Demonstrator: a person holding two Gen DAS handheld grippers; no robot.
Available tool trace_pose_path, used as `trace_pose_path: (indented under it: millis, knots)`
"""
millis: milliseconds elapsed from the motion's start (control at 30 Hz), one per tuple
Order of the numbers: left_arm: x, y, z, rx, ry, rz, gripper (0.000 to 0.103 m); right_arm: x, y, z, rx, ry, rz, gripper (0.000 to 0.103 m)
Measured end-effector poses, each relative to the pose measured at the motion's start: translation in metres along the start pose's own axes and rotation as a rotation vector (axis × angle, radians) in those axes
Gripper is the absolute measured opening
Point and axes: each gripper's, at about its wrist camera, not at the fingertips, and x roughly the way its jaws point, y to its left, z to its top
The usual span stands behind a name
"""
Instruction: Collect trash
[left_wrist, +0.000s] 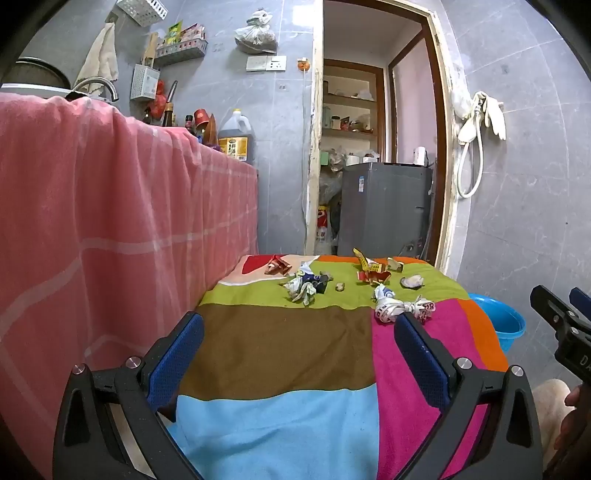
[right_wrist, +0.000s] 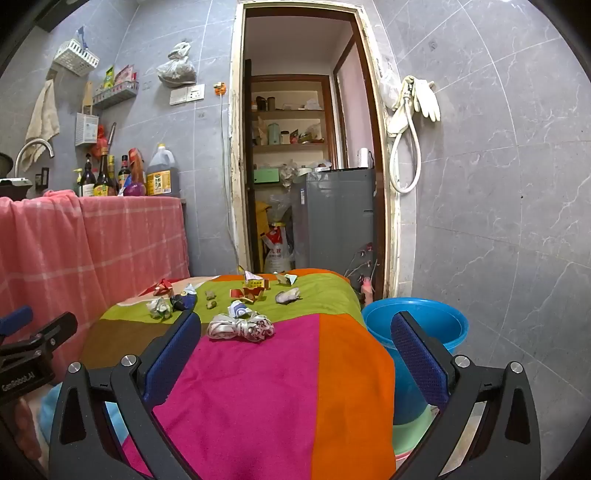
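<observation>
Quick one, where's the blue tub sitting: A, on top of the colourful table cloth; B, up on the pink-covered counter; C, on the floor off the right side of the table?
C: the blue tub stands low beside the right edge of the table cloth, away from the scattered trash on top.

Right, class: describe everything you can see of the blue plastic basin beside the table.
The blue basin is a round, glossy, bright blue tub that looks like plastic, upright with its mouth open. No contents show in the part of its inside that is visible. It stands low beside the right edge of the colourful tablecloth, near the tiled wall, seemingly stacked on a pale green container. The right tool's finger overlaps it in view.
</observation>
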Motion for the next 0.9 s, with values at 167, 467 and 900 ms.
trace_pose_path:
  millis: [167, 467, 900]
  knots:
    - [0.0002, 0.0002, 0.0000, -0.008, 0.005, -0.003, 0.101, -0.0001, 0.0003, 0.0000, -0.004, -0.003, -0.001, 0.103]
    - [0.0001, 0.0000, 0.0000, -0.007, 0.002, 0.000, 0.101, 0.0008, 0.0004, 0.0001, -0.003, -0.002, -0.001, 0.103]
    - [-0.0002, 0.0006, 0.0000, -0.010, 0.003, -0.001, 0.101, 0.0019, 0.0009, -0.0004, -0.002, 0.000, 0.000, 0.103]
